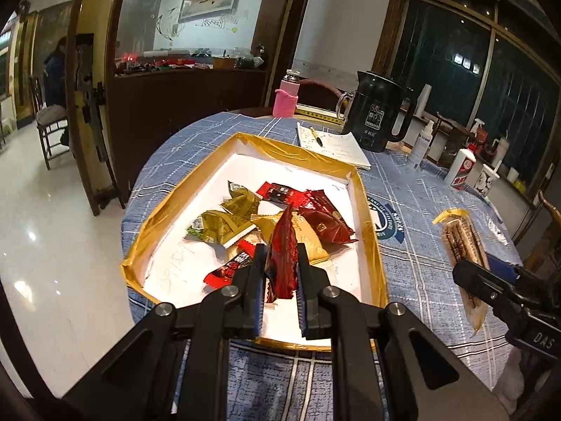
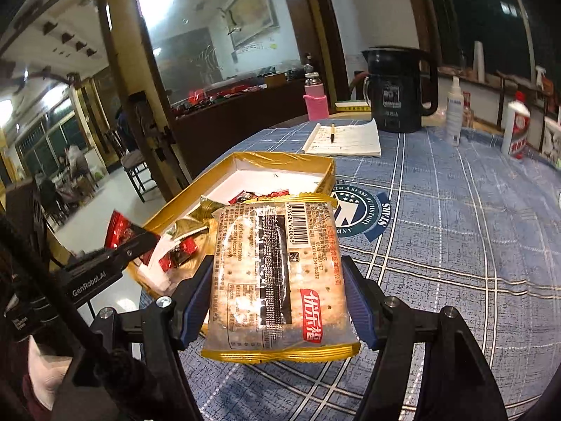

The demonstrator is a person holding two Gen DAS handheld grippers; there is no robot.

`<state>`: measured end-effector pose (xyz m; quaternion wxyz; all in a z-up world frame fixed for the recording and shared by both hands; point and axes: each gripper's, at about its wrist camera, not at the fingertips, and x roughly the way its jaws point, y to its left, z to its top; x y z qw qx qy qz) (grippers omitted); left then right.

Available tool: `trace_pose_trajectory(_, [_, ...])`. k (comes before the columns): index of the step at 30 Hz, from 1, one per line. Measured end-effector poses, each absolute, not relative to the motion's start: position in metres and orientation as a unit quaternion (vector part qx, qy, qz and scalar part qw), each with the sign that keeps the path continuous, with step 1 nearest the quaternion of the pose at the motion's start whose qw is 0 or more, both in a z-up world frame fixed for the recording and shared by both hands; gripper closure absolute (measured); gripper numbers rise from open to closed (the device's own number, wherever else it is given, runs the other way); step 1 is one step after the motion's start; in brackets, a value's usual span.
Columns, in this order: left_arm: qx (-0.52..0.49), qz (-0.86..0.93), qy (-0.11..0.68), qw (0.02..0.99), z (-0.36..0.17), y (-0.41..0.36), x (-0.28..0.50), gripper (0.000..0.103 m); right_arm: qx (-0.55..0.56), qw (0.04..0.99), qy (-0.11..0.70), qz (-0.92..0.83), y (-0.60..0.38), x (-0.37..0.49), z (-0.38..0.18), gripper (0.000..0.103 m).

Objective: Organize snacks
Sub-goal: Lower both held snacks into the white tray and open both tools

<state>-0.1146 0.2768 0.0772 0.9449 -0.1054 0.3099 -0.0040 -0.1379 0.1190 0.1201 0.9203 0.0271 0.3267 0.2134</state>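
Note:
A gold-rimmed white box sits on the blue checked tablecloth and holds several red and gold snack packets. My left gripper is shut on a red snack packet, held upright above the box's near end. My right gripper is shut on a clear cracker pack with gold ends, held above the cloth just right of the box. In the left wrist view the cracker pack and right gripper are at the right. The left gripper with its red packet shows in the right wrist view.
At the table's far side lie a notebook with a pen, a black kettle, a pink-sleeved bottle, a spray bottle and a white bottle. A wooden chair stands on the floor at left.

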Motion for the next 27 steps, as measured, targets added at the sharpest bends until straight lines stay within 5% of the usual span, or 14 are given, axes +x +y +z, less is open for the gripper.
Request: trace_pose_trajectory(27, [-0.050, 0.031, 0.335, 0.940, 0.071, 0.270, -0.104, 0.087, 0.028, 0.915, 0.349, 0.199, 0.135, -0.135, 0.108, 0.034])
